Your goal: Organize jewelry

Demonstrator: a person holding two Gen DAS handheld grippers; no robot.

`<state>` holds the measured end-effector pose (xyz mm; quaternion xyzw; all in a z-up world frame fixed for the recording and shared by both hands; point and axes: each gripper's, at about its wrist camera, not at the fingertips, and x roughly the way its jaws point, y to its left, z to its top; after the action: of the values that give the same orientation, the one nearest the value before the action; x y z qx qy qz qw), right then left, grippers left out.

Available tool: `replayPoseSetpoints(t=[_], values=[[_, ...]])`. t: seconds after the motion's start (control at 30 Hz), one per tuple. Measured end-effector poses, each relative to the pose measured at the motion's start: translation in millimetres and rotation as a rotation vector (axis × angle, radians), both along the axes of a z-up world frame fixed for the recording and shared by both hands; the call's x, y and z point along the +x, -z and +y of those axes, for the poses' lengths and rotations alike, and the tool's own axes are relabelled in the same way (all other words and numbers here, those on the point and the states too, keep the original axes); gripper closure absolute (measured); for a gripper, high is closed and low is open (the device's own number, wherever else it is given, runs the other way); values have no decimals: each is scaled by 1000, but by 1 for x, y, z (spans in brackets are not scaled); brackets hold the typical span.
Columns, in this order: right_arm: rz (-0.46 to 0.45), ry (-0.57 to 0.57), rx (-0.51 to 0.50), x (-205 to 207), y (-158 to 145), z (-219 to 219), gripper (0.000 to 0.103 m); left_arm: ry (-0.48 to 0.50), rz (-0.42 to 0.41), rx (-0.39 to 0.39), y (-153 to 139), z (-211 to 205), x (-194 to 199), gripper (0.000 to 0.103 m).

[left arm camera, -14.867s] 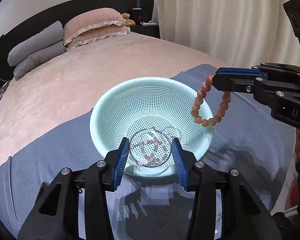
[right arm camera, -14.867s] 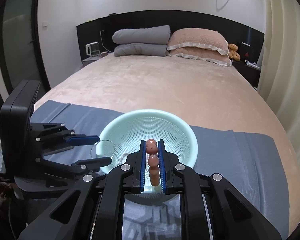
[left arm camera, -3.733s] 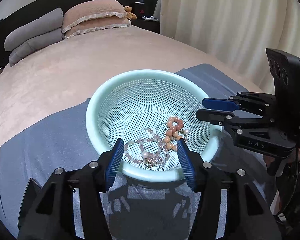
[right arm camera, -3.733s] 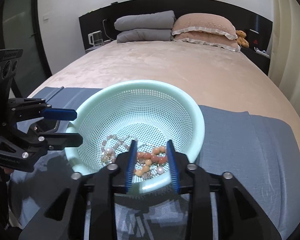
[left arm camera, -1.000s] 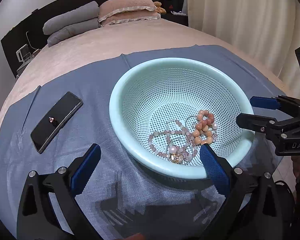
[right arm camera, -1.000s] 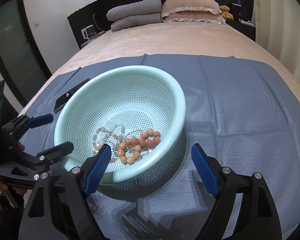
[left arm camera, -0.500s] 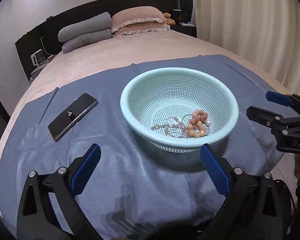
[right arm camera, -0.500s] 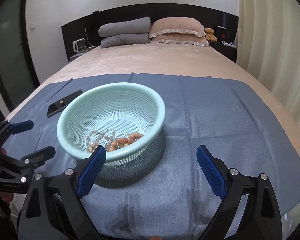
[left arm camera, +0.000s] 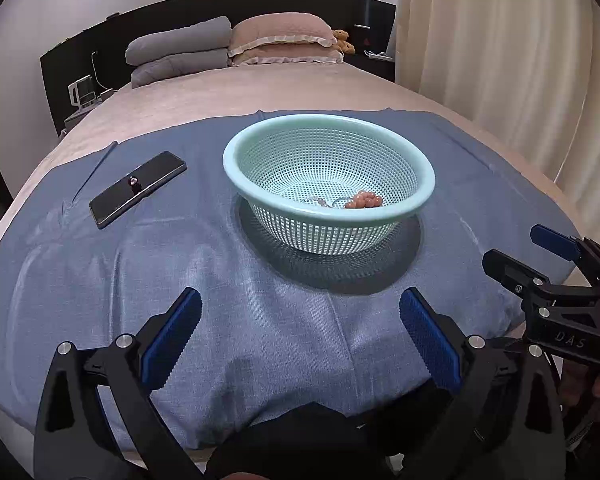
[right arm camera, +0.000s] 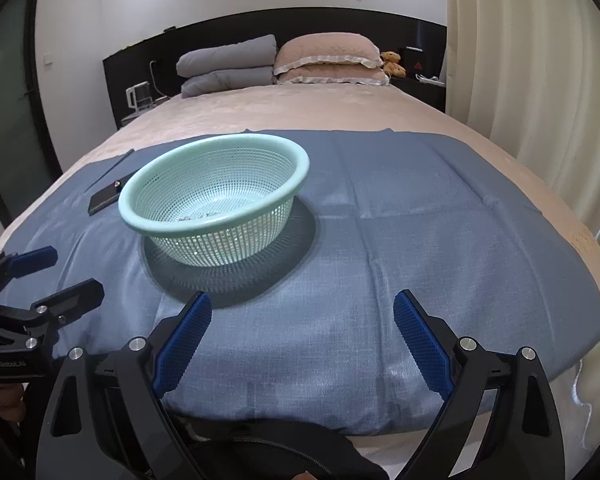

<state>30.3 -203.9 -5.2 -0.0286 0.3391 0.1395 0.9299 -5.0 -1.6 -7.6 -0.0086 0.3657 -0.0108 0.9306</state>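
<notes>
Jewelry (left arm camera: 363, 201) sits in the bottom of the mint basket (left arm camera: 328, 216), which rests on the blue cloth (left arm camera: 260, 300) spread over the bed (left arm camera: 260, 88). Visible from the left view: a clump of pink beads plus a paler strand beside it; the near rim hides the rest. From the right view only a few pale specks show through the mesh.

Handling, my read: light, limp, tangle-prone. Bead strands drape and slide, and thin chain or hoops slip out of a loose pinch. If a piece needs lifting, pinch across a bead or a bunched section, not a single thin link. Pieces are piled together, so one lift will likely drag its neighbours.

Basket is thin perforated plastic, light, probably slides on the cloth if nudged; take it by the rolled rim.

Left tongs (left arm camera: 300, 336) and right tongs (right arm camera: 302, 338) are both spread wide with nothing between the pads, both near the bed edge, well short of the basket.

Around: phone (left arm camera: 138, 188) lies flat on the cloth to the basket's left, apart from it, out of the direct line. Pillows (left arm camera: 236, 50) and curtain (left arm camera: 520, 80) are far off. Nothing blocks a reach in except the basket wall, so entry has to come from above. Cloth looks otherwise bare; task seems about done.
</notes>
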Motion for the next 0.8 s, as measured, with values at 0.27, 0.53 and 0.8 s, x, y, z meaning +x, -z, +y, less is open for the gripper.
replayPoseSetpoints(t=[0.27,0.53,0.8], values=[[-64,29,-40,-22,4,1,15,-18,-38,-4,5,-1,-21,6],[-13,28,45,-24,9,-9,15,-15,-56,12,8,-2,-34,6],[-34,8,23,-32,9,-3,15,-22,-57,47,11,-9,-40,6]])
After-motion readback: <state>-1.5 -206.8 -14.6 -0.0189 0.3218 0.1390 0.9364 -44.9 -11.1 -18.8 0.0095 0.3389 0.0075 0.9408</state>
